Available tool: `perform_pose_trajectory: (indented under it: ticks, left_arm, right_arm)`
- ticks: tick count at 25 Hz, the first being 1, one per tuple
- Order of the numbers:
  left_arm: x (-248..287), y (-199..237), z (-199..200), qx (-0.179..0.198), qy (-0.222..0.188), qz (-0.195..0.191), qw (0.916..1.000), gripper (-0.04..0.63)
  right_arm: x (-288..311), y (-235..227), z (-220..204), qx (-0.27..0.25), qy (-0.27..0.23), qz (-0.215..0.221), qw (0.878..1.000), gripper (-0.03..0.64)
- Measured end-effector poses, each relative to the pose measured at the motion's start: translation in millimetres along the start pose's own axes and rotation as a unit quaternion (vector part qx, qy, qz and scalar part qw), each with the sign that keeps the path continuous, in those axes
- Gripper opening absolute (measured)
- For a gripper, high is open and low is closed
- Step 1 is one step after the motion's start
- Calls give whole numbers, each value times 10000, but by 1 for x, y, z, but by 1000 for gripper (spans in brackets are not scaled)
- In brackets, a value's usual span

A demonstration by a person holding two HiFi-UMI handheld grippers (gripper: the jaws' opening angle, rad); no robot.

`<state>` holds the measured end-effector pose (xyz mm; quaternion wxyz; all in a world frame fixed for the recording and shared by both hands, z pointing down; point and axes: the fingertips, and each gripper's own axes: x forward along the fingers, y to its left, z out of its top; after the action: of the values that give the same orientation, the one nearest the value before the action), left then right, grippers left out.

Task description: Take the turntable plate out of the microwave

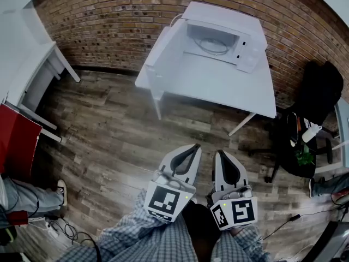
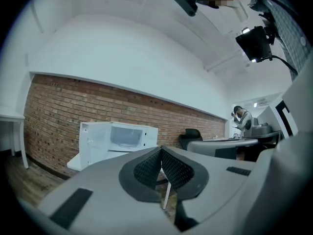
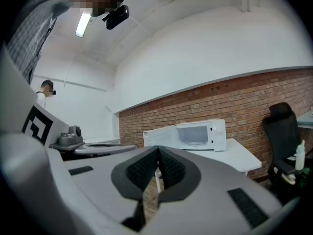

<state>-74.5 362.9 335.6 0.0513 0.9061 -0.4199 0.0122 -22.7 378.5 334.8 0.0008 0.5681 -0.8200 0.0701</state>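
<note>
Ahead, boxy white microwave (image 1: 226,23), door open, against rough brick wall (image 1: 109,21).

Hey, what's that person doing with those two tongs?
A person stands a little way back from the white table, with the left tongs in one hand and the right tongs in the other. Both tongs are shut and hold nothing. On the table, the microwave has its door swung open. The turntable plate lies inside, not yet taken out.
</note>
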Motion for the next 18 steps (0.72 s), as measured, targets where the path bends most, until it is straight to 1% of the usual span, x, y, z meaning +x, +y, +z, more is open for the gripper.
perform_pose_trajectory:
  ticks: [9,15,18]
  left_arm:
    - [-1,20,6,20,-158,-66,9999,9]
    - [-7,33,3,68,-74,-185,9998,9]
    - [-11,38,1,60,-102,-245,9996,9]
  right_arm:
    - [14,7,0,50,-13,-136,9999,20]
    - [21,19,-5,123,-22,-285,9995,20]
    - [21,29,-7,46,-25,-334,9994,20]
